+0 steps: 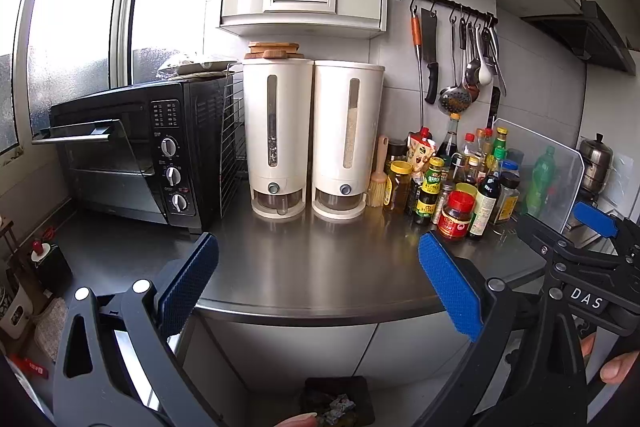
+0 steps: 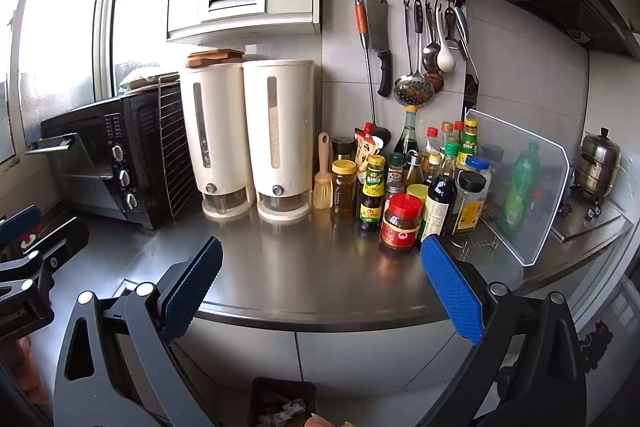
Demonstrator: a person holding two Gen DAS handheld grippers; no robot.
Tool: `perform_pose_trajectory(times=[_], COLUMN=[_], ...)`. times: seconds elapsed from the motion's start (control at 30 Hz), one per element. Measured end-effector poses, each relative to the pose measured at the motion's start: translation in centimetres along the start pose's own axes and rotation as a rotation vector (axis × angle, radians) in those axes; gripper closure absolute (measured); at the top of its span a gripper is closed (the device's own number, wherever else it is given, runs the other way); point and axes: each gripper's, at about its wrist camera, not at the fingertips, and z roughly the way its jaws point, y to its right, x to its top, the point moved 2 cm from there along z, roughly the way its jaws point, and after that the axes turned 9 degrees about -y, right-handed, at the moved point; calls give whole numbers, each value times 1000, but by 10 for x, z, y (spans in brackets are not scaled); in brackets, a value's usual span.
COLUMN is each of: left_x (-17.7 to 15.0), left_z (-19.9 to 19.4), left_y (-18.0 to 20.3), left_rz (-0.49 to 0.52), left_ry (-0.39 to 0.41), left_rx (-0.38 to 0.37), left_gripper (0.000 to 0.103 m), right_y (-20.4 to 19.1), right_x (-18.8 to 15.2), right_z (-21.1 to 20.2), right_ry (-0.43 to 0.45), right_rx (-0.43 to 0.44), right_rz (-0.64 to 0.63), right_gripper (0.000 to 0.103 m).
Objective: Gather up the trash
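Note:
My left gripper (image 1: 318,283) is open, its blue pads wide apart over the front of a steel counter (image 1: 312,267), holding nothing. My right gripper (image 2: 320,285) is open too, empty, above the same counter (image 2: 304,267). On the floor below the counter edge stands a black bin (image 1: 338,403), also low in the right wrist view as the bin (image 2: 282,403); crumpled trash (image 1: 338,411) lies inside it. No loose trash shows on the counter. The right gripper (image 1: 592,227) appears at the right edge of the left wrist view.
A black toaster oven (image 1: 132,155) with its door ajar stands at the left. Two white dispensers (image 1: 312,139) are at the back. Several sauce bottles and jars (image 2: 416,187) crowd the right, beside a clear splash guard (image 2: 520,195). Utensils (image 2: 420,55) hang on a wall rail.

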Motion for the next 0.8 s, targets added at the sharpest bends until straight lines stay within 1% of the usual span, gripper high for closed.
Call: perform_pose_trajectory(times=[0.8], left_x=[2], left_z=[0], left_y=[-4], left_rz=[8], left_ry=[2], left_rx=[12], left_gripper=[8], right_y=[-8], right_x=[2], right_z=[0], right_ry=[-7], right_rx=[10], right_rz=[-3], right_gripper=[3])
